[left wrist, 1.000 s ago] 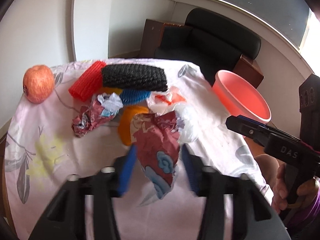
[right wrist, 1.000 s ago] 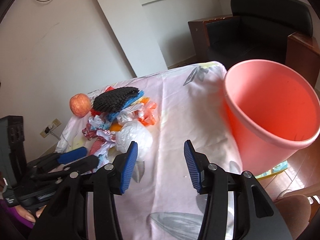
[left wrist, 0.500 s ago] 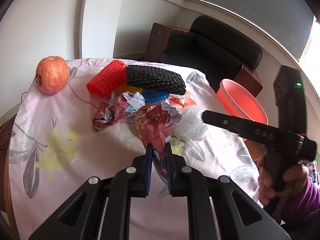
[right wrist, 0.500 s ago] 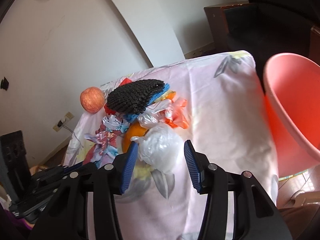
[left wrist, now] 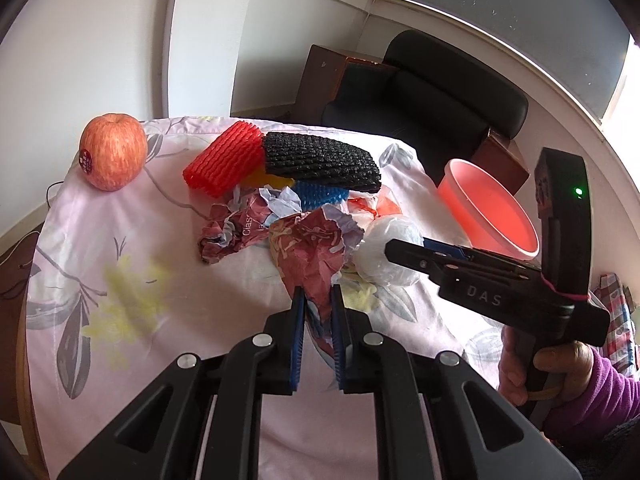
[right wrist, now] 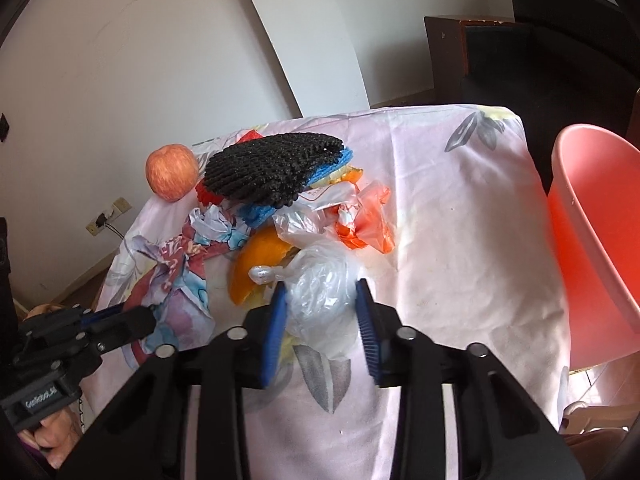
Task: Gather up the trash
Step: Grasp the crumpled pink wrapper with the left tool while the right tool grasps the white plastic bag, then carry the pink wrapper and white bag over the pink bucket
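Left gripper [left wrist: 318,312] clamped on light, crumpled paper [left wrist: 310,248]; right gripper [right wrist: 322,316] jaws apart around soft, slippery plastic bag [right wrist: 320,284], best pinched mid-bulge.

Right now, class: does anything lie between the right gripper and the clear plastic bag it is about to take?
Nothing visible does. The right gripper is open, and the clear plastic bag already sits between its fingers. The orange peel lies just beside the left finger. The left gripper is shut on the red paper wrapper.
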A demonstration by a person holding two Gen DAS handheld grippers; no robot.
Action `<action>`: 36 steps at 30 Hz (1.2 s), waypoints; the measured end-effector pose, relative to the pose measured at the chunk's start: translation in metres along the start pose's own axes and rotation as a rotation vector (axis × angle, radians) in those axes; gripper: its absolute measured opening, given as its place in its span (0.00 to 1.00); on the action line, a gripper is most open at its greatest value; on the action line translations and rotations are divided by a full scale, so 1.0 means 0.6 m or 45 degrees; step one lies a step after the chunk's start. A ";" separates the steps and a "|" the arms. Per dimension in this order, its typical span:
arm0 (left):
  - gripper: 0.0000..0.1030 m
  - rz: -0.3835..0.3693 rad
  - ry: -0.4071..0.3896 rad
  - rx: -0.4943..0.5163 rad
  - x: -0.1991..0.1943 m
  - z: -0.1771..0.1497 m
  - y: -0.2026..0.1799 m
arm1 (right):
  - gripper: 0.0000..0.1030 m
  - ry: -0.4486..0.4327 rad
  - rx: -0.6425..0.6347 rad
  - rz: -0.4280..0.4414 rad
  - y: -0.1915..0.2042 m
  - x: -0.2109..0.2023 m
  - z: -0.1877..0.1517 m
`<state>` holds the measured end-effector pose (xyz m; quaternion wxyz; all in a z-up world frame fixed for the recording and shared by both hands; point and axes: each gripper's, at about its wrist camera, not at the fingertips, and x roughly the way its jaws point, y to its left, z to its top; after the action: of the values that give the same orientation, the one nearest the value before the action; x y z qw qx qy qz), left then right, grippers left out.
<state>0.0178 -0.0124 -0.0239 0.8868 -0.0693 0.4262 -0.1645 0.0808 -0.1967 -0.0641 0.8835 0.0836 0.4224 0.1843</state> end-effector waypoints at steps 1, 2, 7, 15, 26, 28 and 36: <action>0.11 0.003 0.001 0.002 0.000 0.001 -0.001 | 0.25 -0.005 0.002 0.014 -0.001 -0.005 -0.002; 0.11 0.008 0.001 0.006 0.000 0.002 -0.003 | 0.23 -0.009 0.001 0.023 -0.002 -0.009 -0.003; 0.11 0.024 0.004 0.020 0.000 0.009 -0.014 | 0.22 -0.041 -0.016 0.062 -0.005 -0.039 -0.012; 0.11 0.029 -0.015 0.040 -0.001 0.024 -0.042 | 0.22 -0.145 0.024 0.101 -0.031 -0.098 -0.010; 0.11 0.007 -0.079 0.105 -0.005 0.055 -0.104 | 0.22 -0.293 0.101 0.071 -0.088 -0.165 -0.007; 0.11 0.000 -0.089 0.118 -0.004 0.061 -0.116 | 0.22 -0.318 0.112 0.060 -0.098 -0.175 -0.006; 0.11 -0.026 -0.115 0.164 0.001 0.079 -0.158 | 0.22 -0.396 0.173 0.015 -0.140 -0.210 -0.004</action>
<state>0.0329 -0.1023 0.0300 0.9061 -0.0237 0.3735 -0.1974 0.0277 -0.3239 -0.0008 0.9295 0.1732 0.2914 0.1452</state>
